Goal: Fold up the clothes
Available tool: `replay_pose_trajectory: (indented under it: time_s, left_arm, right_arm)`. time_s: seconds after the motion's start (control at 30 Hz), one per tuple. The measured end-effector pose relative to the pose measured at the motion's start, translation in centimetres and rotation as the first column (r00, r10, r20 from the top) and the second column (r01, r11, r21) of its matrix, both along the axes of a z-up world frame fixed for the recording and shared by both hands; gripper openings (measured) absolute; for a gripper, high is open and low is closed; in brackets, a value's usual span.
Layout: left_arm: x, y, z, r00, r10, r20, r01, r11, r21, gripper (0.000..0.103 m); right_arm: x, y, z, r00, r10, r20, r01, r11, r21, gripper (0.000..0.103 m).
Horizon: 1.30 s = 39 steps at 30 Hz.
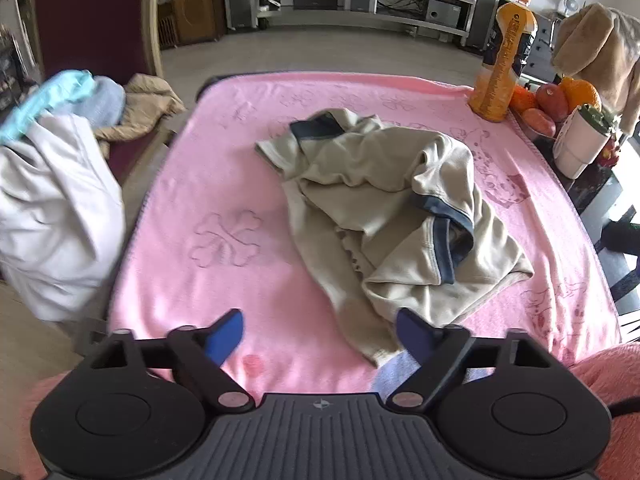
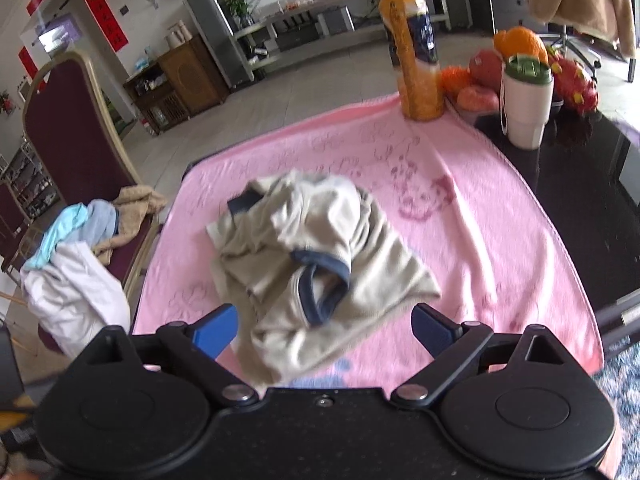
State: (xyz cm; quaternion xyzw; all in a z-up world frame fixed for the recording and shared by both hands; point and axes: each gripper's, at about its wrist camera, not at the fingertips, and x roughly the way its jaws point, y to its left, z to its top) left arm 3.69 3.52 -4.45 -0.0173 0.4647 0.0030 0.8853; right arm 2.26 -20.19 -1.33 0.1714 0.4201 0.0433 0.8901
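A crumpled beige T-shirt (image 1: pixel 384 208) with navy trim lies mid pink towel (image 1: pixel 208 184); left gripper (image 1: pixel 320 334) at six o'clock, fingers spread, empty; right gripper (image 2: pixel 324 330) likewise apart, empty; orange juice bottle (image 1: pixel 502 60) at one o'clock.

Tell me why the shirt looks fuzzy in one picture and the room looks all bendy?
In the right wrist view the beige shirt is smeared by motion blur; in the left wrist view it is sharper, though the white garment at the left is blurred. Both fisheye views curve the pink towel edges.
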Motion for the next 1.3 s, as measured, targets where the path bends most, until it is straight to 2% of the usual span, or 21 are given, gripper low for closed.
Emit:
replay_pose_trajectory:
  time_s: [0.07, 0.13, 0.2, 0.3, 0.37, 0.43, 0.5, 0.57, 0.6, 0.67, 0.83, 0.93, 1.1, 1.13, 1.17, 1.2, 1.3]
  left_arm:
    - [0.6, 0.2, -0.7, 1.0, -0.002, -0.001, 0.002, 0.999, -0.045, 0.061]
    - [1.4, 0.5, -1.4, 1.0, 0.007, -0.008, -0.008, 0.995, -0.095, 0.054]
    - [2.5, 0.8, -2.0, 0.999, 0.024, -0.026, -0.027, 0.991, -0.134, 0.053]
    - [4.5, 1.0, -2.9, 0.998, 0.051, -0.041, -0.057, 0.984, -0.171, 0.06]
    - [5.6, 1.0, -3.8, 0.998, 0.046, -0.046, -0.055, 0.979, -0.195, 0.07]
    - [6.4, 0.8, -4.9, 0.998, 0.033, -0.046, -0.042, 0.974, -0.223, 0.07]
    - [6.8, 0.5, -6.2, 0.999, 0.002, -0.038, -0.012, 0.968, -0.25, 0.061]
    - [7.2, 0.1, -7.3, 0.998, -0.044, -0.041, 0.032, 0.964, -0.263, 0.047]
    - [7.4, 0.1, -7.7, 0.997, -0.064, -0.049, 0.048, 0.96, -0.274, 0.045]
    - [7.9, 0.2, -8.5, 0.992, -0.099, -0.073, 0.072, 0.948, -0.309, 0.034]
    - [9.6, 0.6, -9.8, 0.983, -0.13, -0.128, 0.072, 0.922, -0.382, 0.032]
    - [10.1, 0.5, -10.4, 0.98, -0.127, -0.15, 0.064, 0.929, -0.366, 0.04]
    - [10.2, -0.1, -10.5, 0.982, -0.146, -0.122, 0.099, 0.939, -0.328, 0.039]
    - [10.1, -0.4, -10.4, 0.982, -0.155, -0.105, 0.114, 0.941, -0.318, 0.032]
    - [9.8, -0.7, -10.2, 0.983, -0.164, -0.081, 0.134, 0.946, -0.296, 0.018]
    - [9.6, -1.1, -9.9, 0.983, -0.174, -0.057, 0.152, 0.95, -0.274, 0.012]
    - [8.4, -2.2, -9.2, 0.979, -0.203, 0.016, 0.202, 0.959, -0.197, 0.008]
  right_arm:
    - [0.9, -0.3, -0.2, 1.0, -0.003, 0.02, 0.003, 1.0, 0.013, 0.092]
    - [1.8, -0.6, -0.6, 0.999, 0.004, 0.046, -0.005, 1.0, 0.026, 0.067]
    - [2.9, -0.6, -1.1, 0.999, 0.01, 0.047, -0.012, 0.999, 0.037, 0.058]
    - [4.8, -0.4, -2.1, 1.0, 0.017, 0.014, -0.018, 0.999, 0.049, 0.057]
    - [6.1, -0.3, -2.8, 1.0, 0.022, -0.007, -0.022, 0.998, 0.058, 0.057]
    - [7.4, -0.1, -3.5, 0.999, 0.028, -0.028, -0.026, 0.997, 0.067, 0.058]
    - [8.7, 0.0, -4.1, 0.998, 0.033, -0.05, -0.029, 0.997, 0.075, 0.058]
    - [9.9, 0.3, -4.8, 0.997, 0.038, -0.068, -0.033, 0.997, 0.071, 0.058]
    - [10.4, 0.3, -5.0, 0.996, 0.035, -0.078, -0.03, 0.997, 0.067, 0.058]
    - [11.2, 0.3, -5.4, 0.996, 0.032, -0.088, -0.026, 0.997, 0.069, 0.058]
    - [12.2, 0.0, -6.2, 0.994, 0.023, -0.111, -0.014, 0.997, 0.076, 0.058]
    - [12.8, -0.3, -6.8, 0.991, 0.021, -0.131, -0.009, 0.996, 0.093, 0.058]
    - [13.5, -0.1, -6.8, 0.992, 0.023, -0.126, -0.011, 0.995, 0.096, 0.058]
    - [13.8, 0.0, -6.8, 0.992, 0.019, -0.122, -0.008, 0.995, 0.096, 0.058]
    - [14.4, 0.2, -6.7, 0.993, 0.021, -0.118, -0.01, 0.996, 0.093, 0.058]
    - [15.0, 0.4, -6.6, 0.993, 0.023, -0.114, -0.012, 0.996, 0.09, 0.059]
    - [17.3, 1.5, -6.5, 0.994, 0.032, -0.102, -0.026, 0.998, 0.056, 0.073]
